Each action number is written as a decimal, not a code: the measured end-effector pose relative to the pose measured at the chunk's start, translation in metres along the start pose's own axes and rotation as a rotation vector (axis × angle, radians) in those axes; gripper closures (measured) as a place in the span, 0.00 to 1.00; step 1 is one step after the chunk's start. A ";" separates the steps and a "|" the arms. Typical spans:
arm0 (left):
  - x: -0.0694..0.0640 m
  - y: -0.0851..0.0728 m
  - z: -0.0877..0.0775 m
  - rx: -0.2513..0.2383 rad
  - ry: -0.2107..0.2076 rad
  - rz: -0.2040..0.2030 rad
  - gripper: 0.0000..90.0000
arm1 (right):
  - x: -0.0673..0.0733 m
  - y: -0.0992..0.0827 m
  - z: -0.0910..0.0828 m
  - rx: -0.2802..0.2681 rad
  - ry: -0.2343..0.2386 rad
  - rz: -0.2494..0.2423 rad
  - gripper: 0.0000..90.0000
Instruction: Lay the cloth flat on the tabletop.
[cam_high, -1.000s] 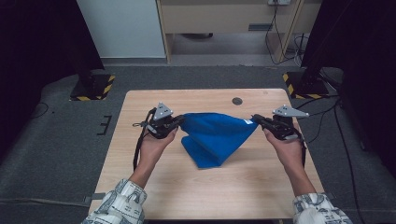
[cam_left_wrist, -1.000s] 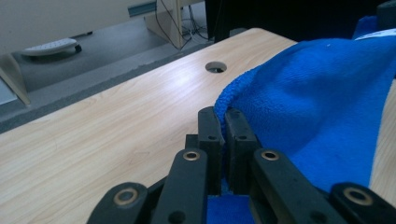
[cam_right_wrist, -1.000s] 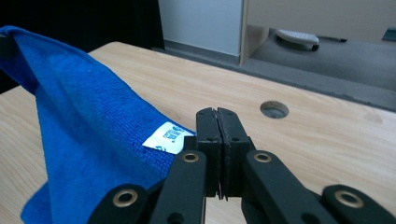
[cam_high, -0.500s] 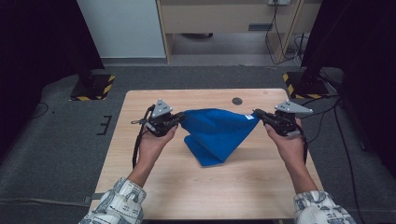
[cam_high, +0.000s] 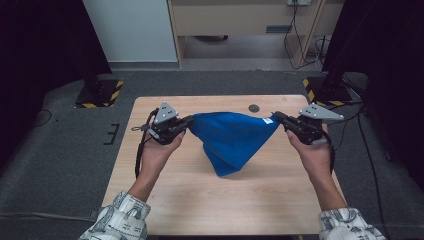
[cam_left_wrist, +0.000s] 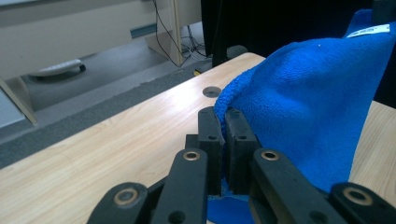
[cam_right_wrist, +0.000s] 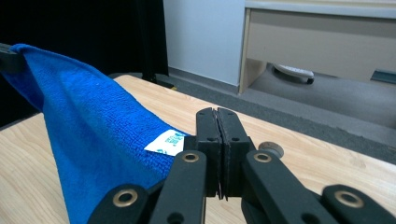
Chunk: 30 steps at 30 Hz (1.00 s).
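Note:
A blue cloth (cam_high: 231, 137) hangs stretched between my two grippers above the wooden table (cam_high: 200, 195), its lower point drooping toward the tabletop. My left gripper (cam_high: 189, 120) is shut on the cloth's left corner; in the left gripper view the blue cloth (cam_left_wrist: 303, 107) runs out from between the pinched left gripper (cam_left_wrist: 223, 116) jaws. My right gripper (cam_high: 275, 117) is shut on the right corner beside a white label (cam_high: 268, 120). In the right gripper view the label (cam_right_wrist: 166, 142) lies next to the closed right gripper (cam_right_wrist: 217, 115), and the cloth (cam_right_wrist: 88, 140) slopes away to the left.
A round grommet hole (cam_high: 254, 108) sits in the table near its far edge. Black stands with yellow-striped bases (cam_high: 100, 92) flank the table on the grey floor. A wooden cabinet (cam_high: 240, 20) with cables stands behind.
Both grippers have lifted and pulled slightly apart, drawing the cloth's top edge tauter. The cloth's lower point has risen and shifted right a little.

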<state>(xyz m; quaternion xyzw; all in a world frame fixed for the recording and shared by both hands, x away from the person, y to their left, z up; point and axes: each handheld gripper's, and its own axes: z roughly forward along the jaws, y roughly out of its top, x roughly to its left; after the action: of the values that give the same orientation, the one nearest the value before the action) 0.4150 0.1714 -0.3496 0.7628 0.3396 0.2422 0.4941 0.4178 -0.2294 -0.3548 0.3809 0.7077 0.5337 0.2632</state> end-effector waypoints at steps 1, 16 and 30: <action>0.000 0.002 -0.002 -0.003 0.001 0.000 0.96 | 0.000 0.000 0.000 0.000 0.000 0.000 0.99; 0.001 0.009 -0.009 -0.012 -0.003 -0.004 0.96 | -0.001 0.008 -0.009 -0.028 -0.008 -0.015 0.99; -0.006 0.010 -0.029 -0.025 -0.020 0.007 0.96 | 0.009 0.014 -0.026 -0.062 0.018 -0.028 0.99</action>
<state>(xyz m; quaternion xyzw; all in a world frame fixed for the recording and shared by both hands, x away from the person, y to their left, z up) 0.3931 0.1816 -0.3295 0.7602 0.3286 0.2405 0.5062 0.3962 -0.2345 -0.3338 0.3578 0.6982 0.5553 0.2759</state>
